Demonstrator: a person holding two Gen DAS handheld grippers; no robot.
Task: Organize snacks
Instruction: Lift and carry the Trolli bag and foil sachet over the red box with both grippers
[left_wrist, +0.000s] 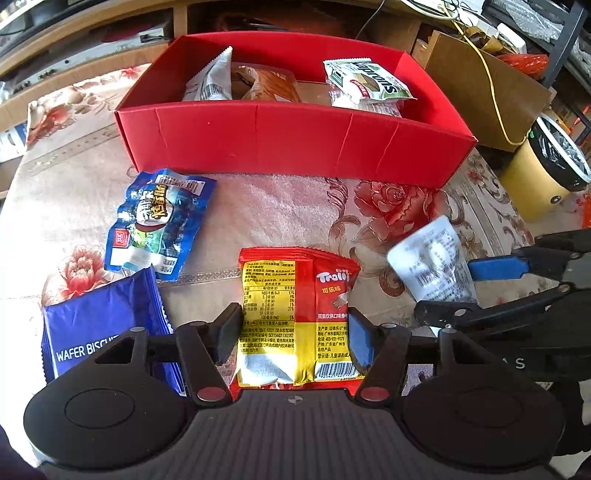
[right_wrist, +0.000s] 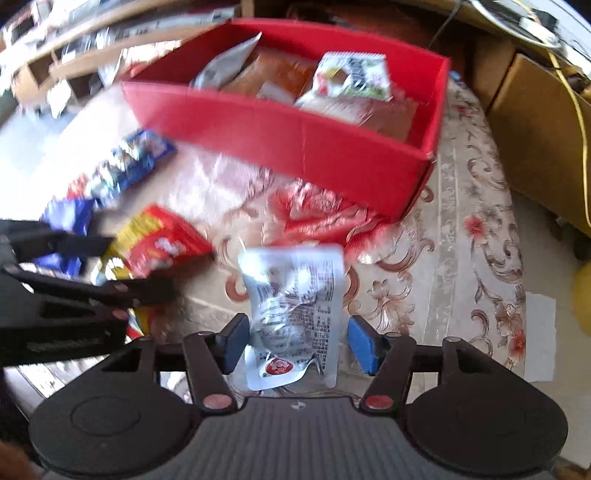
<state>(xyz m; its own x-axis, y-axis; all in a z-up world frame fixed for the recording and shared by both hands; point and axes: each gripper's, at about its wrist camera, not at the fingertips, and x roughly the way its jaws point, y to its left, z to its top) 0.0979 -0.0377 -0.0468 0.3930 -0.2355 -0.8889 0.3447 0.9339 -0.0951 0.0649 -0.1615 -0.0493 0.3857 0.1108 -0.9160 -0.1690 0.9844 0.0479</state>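
Three packets already lie inside the red box (left_wrist: 295, 147). In front of it, four remain. The left gripper (left_wrist: 295, 332) straddles the gummy packet (left_wrist: 295, 317), jaws apart; the right gripper (right_wrist: 299, 343) stands open around the white pouch (right_wrist: 295, 306).

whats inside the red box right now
In the red box: a white pouch standing on end, a brown wrapper and a green-and-white packet. The front wall hides the box floor.

I saw a red box (left_wrist: 295, 144) on the surface holding three packets. Before it lay a red-yellow Trolli bag (left_wrist: 295, 317), a white pouch (right_wrist: 295, 317), a blue cartoon packet (left_wrist: 159, 221) and a blue wafer pack (left_wrist: 103, 332).
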